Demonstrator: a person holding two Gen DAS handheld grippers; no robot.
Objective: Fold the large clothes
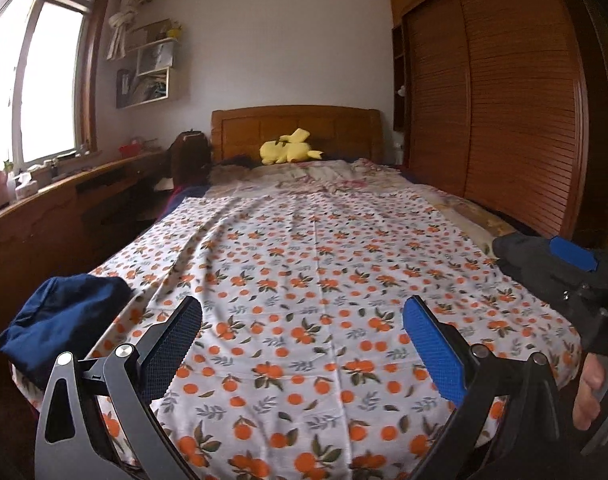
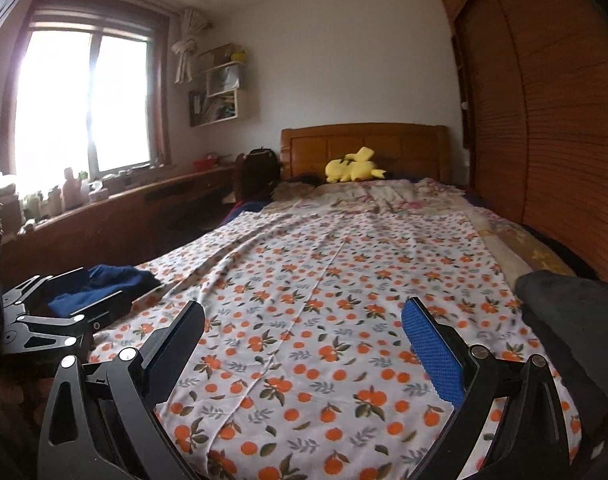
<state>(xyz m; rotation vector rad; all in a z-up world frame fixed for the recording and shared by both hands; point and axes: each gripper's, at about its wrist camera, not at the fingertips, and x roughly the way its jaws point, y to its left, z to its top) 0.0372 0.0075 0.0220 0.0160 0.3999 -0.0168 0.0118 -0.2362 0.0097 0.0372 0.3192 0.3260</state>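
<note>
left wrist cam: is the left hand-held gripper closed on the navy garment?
No. The left hand-held gripper has its fingers spread wide over the orange-print sheet, and the navy garment lies bunched apart at its left.

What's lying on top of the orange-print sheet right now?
A crumpled navy blue garment sits on the near left corner of the white orange-print sheet, and a dark black garment lies at its right edge. What the sheet covers is hidden.
</note>
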